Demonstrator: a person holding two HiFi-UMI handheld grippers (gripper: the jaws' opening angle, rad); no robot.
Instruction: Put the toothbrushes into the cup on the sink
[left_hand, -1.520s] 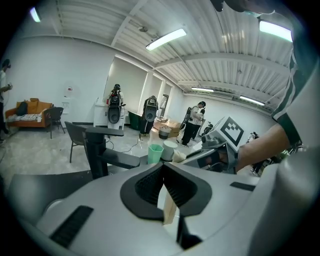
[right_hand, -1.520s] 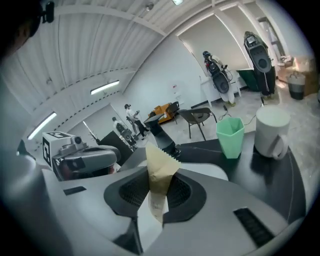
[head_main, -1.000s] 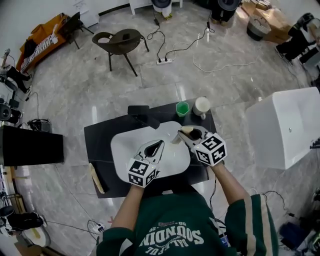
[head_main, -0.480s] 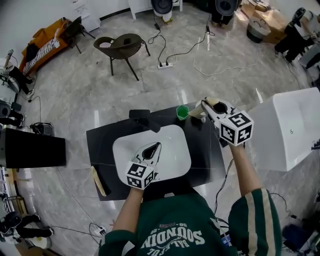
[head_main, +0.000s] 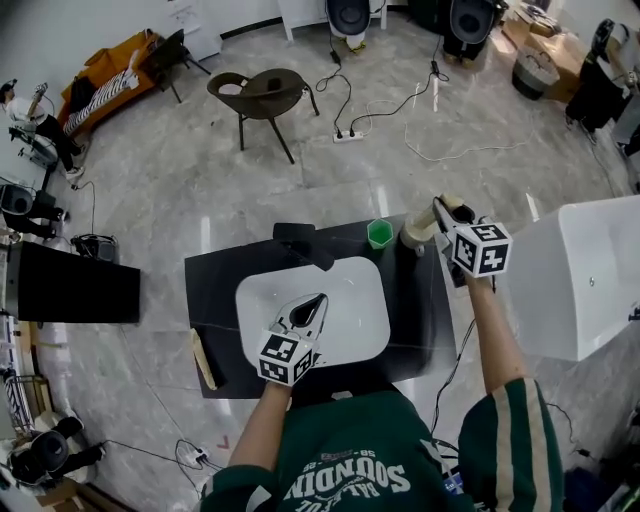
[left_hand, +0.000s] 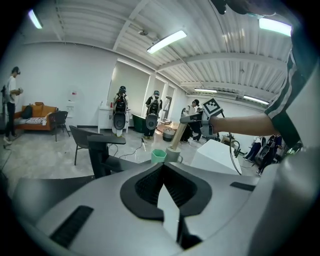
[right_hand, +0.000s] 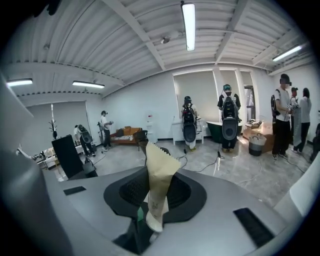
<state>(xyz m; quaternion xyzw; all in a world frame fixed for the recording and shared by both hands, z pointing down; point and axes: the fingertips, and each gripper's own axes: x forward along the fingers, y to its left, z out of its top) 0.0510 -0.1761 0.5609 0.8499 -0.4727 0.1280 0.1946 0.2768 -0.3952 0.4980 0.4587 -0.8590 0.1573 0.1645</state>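
In the right gripper view, the right gripper (right_hand: 156, 176) has its jaws closed on the lower part of a toothbrush (right_hand: 161, 165) in a beige paper wrapper, which stands up at the middle of the frame with its zigzag top edge uppermost. In the left gripper view, the left gripper (left_hand: 163, 166) has its jaw tips together with nothing between them. Beyond them a black faucet (left_hand: 102, 150) stands at left of centre. A green cup (left_hand: 158, 156) sits just above the jaw tips, and the cup (left_hand: 174, 156), pale with a handle, stands just beside it on the right. The held toothbrush slants from the right gripper, above centre-right, down to the cup. Its lower end is at the cup's mouth, but how far in it goes cannot be told. In the head view, a black table (head_main: 215, 290) fills the middle of the frame with the white sink (head_main: 255, 300) set into it. The left gripper hangs over the basin's lower half, pointing toward the upper right. The right gripper is right of centre, at the table's upper right corner, with the toothbrush reaching from it to the cup just right of the green cup. A second toothbrush (head_main: 203, 358), also beige-wrapped, lies on the table's lower left edge, well apart from both cups.
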